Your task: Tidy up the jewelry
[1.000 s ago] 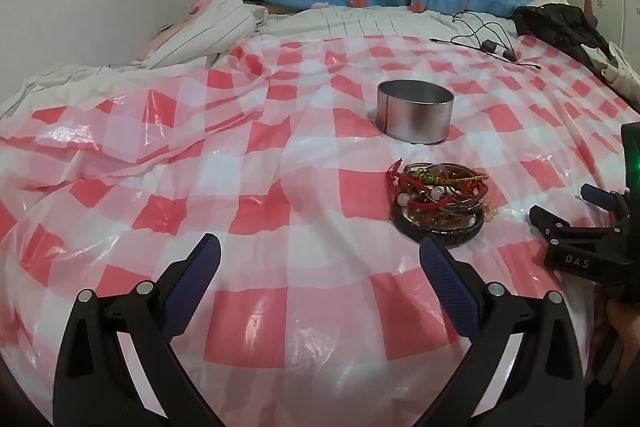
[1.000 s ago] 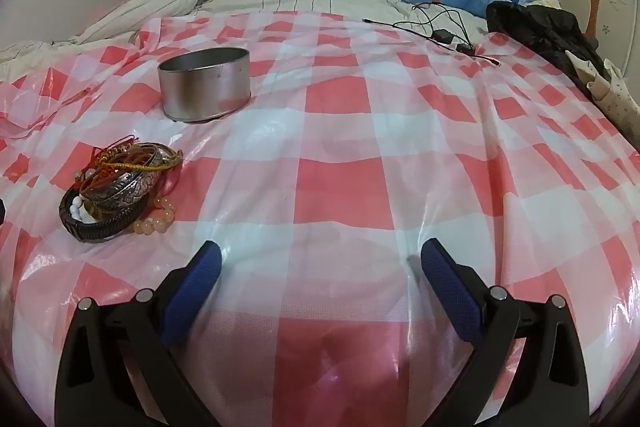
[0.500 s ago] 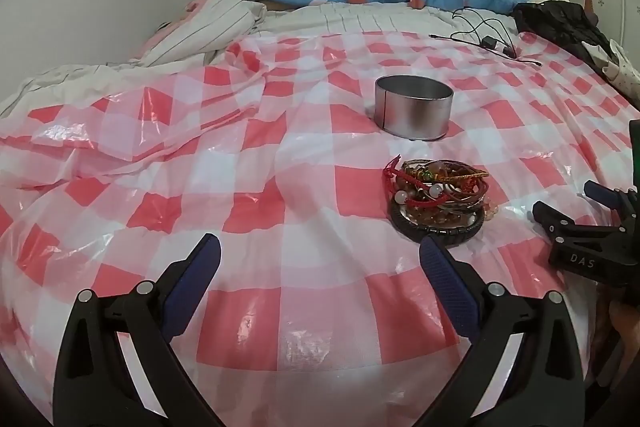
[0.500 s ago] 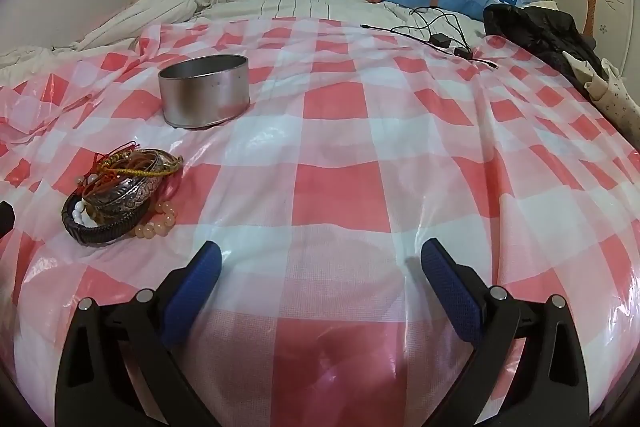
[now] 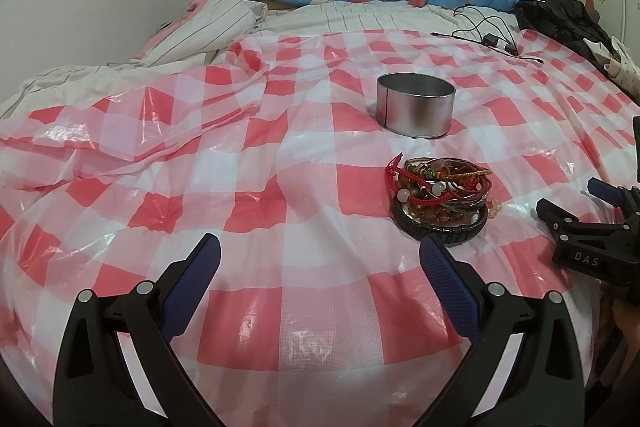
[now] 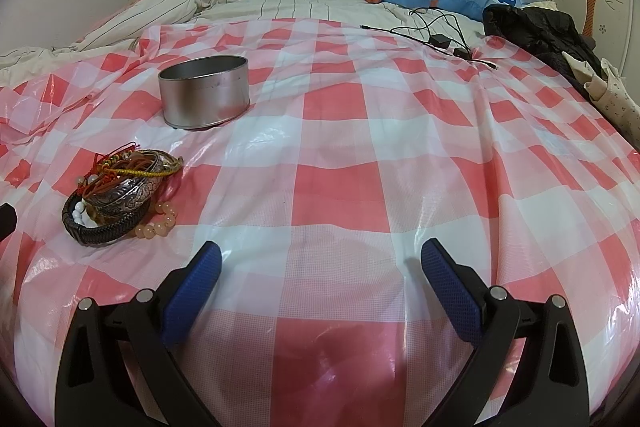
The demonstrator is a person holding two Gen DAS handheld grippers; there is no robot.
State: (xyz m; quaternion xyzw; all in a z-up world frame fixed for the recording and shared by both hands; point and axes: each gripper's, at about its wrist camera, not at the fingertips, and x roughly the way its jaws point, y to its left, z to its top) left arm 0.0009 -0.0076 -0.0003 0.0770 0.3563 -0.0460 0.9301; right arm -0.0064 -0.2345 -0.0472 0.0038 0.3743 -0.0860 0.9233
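- Little is changing over the last second: both views are creeping slightly closer to the bed, and the tin and pile are lying where they were, untouched.
- That is reading as the very start of the task; no piece is being lifted yet and, as far as its rim lets me see, the tin is looking empty.
- The left claw is hovering over the checked sheet with its jaws spread wide, holding nothing.
- The right claw is hovering likewise, jaws wide apart and empty.
- The pile of bracelets, a dark braided band at the bottom with beads and red cords on top, is sitting on the sheet just in front of the tin, apart from it.
- From the left claw the pile is lying ahead and to the right, just beyond its right finger.
- From the right claw the pile is lying ahead and well to the left, beyond its left finger.
- Either claw is probably needing to swing toward the pile before closing on one bracelet.
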